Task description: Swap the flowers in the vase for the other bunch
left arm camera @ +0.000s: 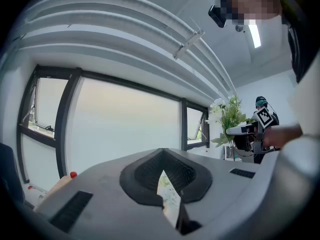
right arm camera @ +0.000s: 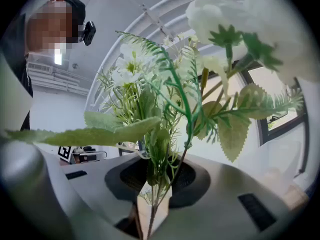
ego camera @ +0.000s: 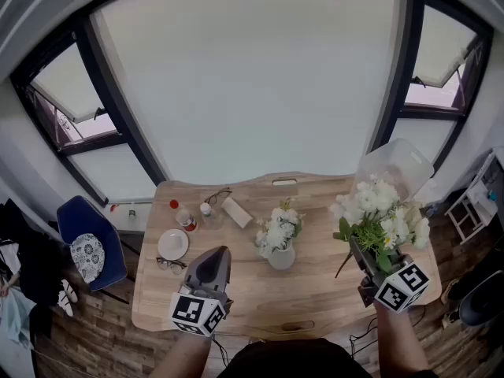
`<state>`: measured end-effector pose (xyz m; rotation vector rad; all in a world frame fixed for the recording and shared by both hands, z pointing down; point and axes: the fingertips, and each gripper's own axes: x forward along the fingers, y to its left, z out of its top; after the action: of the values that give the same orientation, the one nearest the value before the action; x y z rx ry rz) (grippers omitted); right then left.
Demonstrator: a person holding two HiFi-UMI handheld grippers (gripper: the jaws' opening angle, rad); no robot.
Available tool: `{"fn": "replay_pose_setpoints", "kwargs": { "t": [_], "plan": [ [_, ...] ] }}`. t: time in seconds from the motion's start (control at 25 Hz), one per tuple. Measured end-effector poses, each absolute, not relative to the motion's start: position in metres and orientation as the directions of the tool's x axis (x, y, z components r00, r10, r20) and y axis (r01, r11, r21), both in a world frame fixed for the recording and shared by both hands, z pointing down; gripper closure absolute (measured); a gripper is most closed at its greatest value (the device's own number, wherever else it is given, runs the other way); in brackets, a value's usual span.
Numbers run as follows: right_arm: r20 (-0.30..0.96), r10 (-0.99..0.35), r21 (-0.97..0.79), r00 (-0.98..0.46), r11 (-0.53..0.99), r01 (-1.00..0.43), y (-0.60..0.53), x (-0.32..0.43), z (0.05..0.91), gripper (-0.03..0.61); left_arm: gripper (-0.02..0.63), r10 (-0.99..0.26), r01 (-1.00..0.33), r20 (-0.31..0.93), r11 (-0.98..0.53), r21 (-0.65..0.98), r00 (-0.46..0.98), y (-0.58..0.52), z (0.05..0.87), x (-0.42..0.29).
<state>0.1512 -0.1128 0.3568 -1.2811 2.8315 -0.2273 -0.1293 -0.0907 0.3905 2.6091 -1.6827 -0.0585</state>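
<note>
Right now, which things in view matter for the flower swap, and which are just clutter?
Job: vase, its white flowers, the leafy bunch in the right gripper.
Lying about: plate, glasses by the plate, red-capped bottle, white box, clear bin.

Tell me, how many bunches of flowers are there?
2. One white bunch stands in the vase at the middle of the table; the second bunch is clamped by its stems in the right gripper over its right end. None looks hidden.

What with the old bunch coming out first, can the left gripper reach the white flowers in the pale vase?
Probably yes: left gripper, shut and empty, has only wooden table between it and the white flowers in the vase.
</note>
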Motion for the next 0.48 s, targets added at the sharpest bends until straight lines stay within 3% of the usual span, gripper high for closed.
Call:
{"fn": "replay_pose_setpoints", "kwargs": {
  "t": [0.48],
  "plan": [
    [0.025, -0.750, -0.151, -0.661, 0.651, -0.744, -0.115, 0.162, 0.359, 0.471, 0.609, -0.898, -0.899, 0.029, -0.437, 0.041, 0.438, -0.106, 0.408, -0.108]
  ]
}}
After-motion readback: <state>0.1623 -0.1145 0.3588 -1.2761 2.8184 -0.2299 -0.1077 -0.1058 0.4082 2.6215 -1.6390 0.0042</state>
